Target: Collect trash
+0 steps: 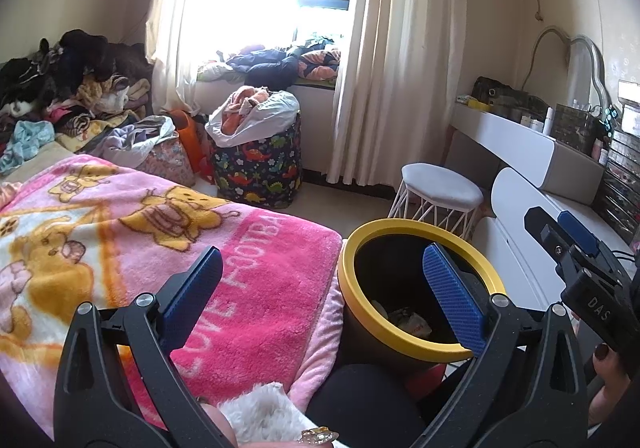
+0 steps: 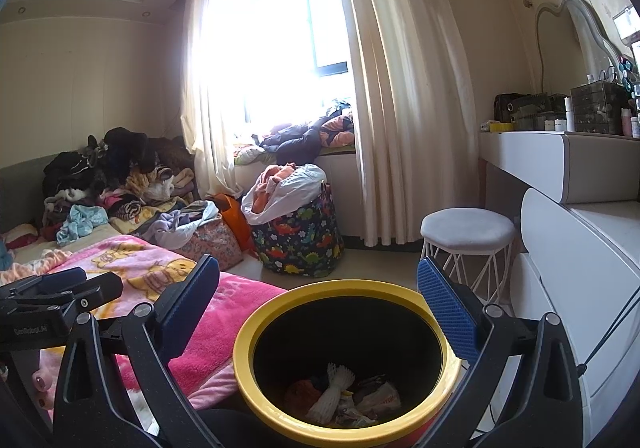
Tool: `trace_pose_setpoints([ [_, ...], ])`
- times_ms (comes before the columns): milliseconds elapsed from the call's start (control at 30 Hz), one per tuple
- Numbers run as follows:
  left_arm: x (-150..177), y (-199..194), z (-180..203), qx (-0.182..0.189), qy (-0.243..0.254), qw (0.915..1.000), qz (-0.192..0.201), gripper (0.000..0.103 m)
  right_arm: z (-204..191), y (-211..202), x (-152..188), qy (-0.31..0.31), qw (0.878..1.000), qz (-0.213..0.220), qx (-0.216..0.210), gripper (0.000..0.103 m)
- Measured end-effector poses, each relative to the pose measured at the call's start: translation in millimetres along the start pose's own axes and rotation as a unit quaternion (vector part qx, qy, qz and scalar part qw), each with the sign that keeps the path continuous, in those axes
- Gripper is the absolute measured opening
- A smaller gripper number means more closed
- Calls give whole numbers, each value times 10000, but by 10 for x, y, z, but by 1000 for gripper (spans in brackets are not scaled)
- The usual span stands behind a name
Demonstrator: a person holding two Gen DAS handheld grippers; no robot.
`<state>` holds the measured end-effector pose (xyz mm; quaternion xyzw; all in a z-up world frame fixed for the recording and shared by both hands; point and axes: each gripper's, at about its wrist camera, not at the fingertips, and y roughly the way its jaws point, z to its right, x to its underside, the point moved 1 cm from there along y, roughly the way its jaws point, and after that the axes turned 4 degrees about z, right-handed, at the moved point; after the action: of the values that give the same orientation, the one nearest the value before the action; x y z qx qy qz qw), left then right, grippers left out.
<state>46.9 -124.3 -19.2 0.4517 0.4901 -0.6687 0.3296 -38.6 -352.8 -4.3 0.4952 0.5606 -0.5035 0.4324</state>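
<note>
A black bin with a yellow rim (image 2: 256, 388) stands beside the bed, holding crumpled trash (image 2: 340, 396): white foam netting, wrappers and something orange. My right gripper (image 2: 320, 300) hovers open just above the bin's mouth with nothing between its blue pads. In the left wrist view the bin's yellow rim (image 1: 352, 292) sits at lower right. My left gripper (image 1: 324, 284) is open and empty, over the edge of the pink blanket (image 1: 260, 268) and the bin's left side. The right gripper (image 1: 568, 244) shows at that view's right edge, held by a hand.
A bed with a pink bear-print blanket and heaps of clothes (image 2: 120, 183) fills the left. A dinosaur-print bag (image 2: 300, 240) stuffed with laundry stands under the window. A white stool (image 2: 468, 236) and a white dressing table (image 2: 560, 167) with cosmetics line the right.
</note>
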Motion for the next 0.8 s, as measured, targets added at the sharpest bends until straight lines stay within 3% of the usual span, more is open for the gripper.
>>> trace_pose_setpoints([
  [800,10,3,29,13,10,10000,-15,92,36,6,-55,2,10000,9,33,97],
])
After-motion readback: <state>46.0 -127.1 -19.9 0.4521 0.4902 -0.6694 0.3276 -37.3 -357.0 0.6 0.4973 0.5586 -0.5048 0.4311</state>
